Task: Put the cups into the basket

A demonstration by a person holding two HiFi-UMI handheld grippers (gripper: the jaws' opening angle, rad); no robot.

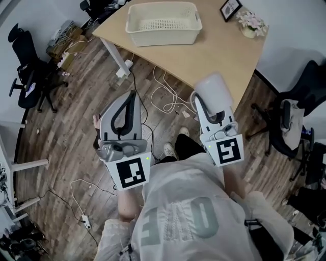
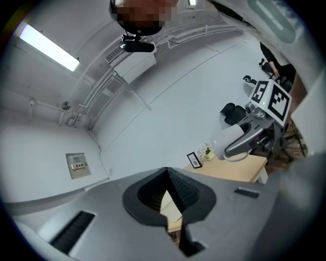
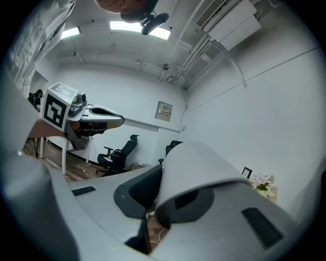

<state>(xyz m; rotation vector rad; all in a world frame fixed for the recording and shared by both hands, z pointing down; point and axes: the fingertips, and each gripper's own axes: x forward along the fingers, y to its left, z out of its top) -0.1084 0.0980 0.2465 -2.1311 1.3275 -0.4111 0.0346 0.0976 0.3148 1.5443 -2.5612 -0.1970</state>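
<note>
A cream perforated basket [image 1: 163, 23] stands on the wooden table [image 1: 219, 48] at the far end, with nothing showing inside it. My right gripper [image 1: 205, 101] is shut on a white cup [image 1: 215, 92], held in the air over the floor, short of the table's near edge. In the right gripper view the cup [image 3: 198, 171] fills the space between the jaws. The left gripper [image 1: 133, 94] hangs beside it at the left, shut with nothing in it; its jaws [image 2: 167, 171] meet. From the left gripper view I see the right gripper [image 2: 252, 135] and its cup [image 2: 229, 145].
A small picture frame [image 1: 230, 8] and a flower pot [image 1: 250, 23] sit at the table's far right. Loose cables [image 1: 168, 97] lie on the wooden floor under the table edge. Office chairs stand at the left [image 1: 30, 76] and right [image 1: 290, 117].
</note>
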